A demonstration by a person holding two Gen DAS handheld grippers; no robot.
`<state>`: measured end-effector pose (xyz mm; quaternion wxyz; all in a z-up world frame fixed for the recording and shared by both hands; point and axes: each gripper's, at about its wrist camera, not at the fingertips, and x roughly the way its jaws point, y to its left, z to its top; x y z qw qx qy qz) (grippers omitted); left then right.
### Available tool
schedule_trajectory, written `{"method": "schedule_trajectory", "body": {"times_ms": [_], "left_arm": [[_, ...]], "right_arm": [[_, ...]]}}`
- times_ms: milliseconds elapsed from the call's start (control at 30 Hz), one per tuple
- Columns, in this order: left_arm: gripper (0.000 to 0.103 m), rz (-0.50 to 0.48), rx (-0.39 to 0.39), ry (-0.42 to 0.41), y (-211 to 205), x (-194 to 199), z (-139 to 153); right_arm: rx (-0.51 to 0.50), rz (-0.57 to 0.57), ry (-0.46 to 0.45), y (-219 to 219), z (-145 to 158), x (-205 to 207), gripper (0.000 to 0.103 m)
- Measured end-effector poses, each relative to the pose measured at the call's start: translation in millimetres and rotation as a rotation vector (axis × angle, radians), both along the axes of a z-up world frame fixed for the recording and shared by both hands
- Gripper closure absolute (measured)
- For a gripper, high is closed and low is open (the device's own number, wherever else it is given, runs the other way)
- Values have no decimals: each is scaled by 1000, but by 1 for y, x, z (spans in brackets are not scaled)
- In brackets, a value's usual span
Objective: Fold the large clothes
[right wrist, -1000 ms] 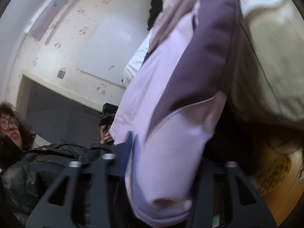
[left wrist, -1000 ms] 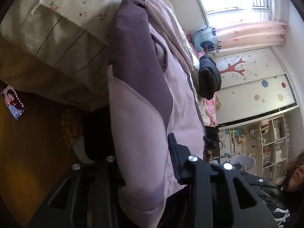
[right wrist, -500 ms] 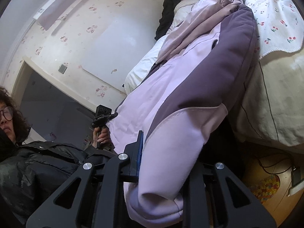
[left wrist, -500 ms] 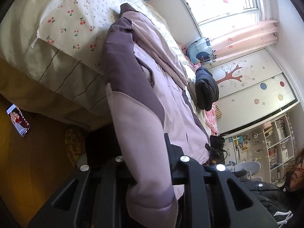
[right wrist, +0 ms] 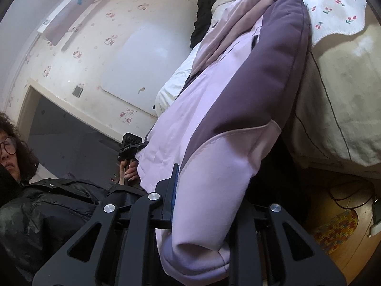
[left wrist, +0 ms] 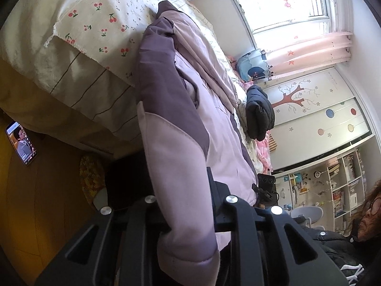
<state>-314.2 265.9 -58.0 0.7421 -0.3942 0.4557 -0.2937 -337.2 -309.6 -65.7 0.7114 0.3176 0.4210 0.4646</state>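
Your left gripper (left wrist: pixel 183 205) pinches one cuff of the lilac jacket (left wrist: pixel 181 109); your right gripper (right wrist: pixel 204 205) pinches the other (both clamped on cloth). The jacket hangs over the bed's (left wrist: pixel 78 71) edge.

Jacket (left wrist: pixel 171 147) hem: cut off at the lower edge in both wrist views.
Left gripper (left wrist: pixel 183 205) inner finger faces: covered by the lilac cloth.
Right gripper (right wrist: pixel 207 205) right finger: hidden behind the sleeve.
Shelf (left wrist: pixel 343 186) contents, lower right: too small to tell.
Phone (left wrist: pixel 21 143) screen text: unreadable.
Space under the bed (right wrist: pixel 333 95): dark.
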Motion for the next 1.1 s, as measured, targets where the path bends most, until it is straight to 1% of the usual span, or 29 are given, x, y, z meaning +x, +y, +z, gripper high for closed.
{"method": "schedule_trajectory", "body": {"times_ms": [200,267,333,400,567,700,800,900,1100], "left_arm": [[81,16,-12,-12,0,-2,5],[81,25,-18,-23,1,-1,10],[81,40,-21,-40,1,2,19],[81,54,-25,-60,2,5,28],[81,89,-36,-98,3,14,44],[81,132,-83,-131,7,22,54],[81,162,-117,-146,11,31,60],[81,177,-134,-163,12,49,71],[81,177,-150,-221,8,97,103]], "right_arm": [[40,-1,7,-3,-2,1,83],[68,-2,6,-5,-1,2,84],[115,-4,-6,-9,2,6,84],[158,-2,-25,-10,10,11,84],[208,4,-74,-9,30,22,84],[243,-4,-108,-13,43,28,84],[263,-12,-134,-16,54,34,84],[272,-18,-159,-21,65,44,84],[299,-51,-225,-27,99,77,84]]}}
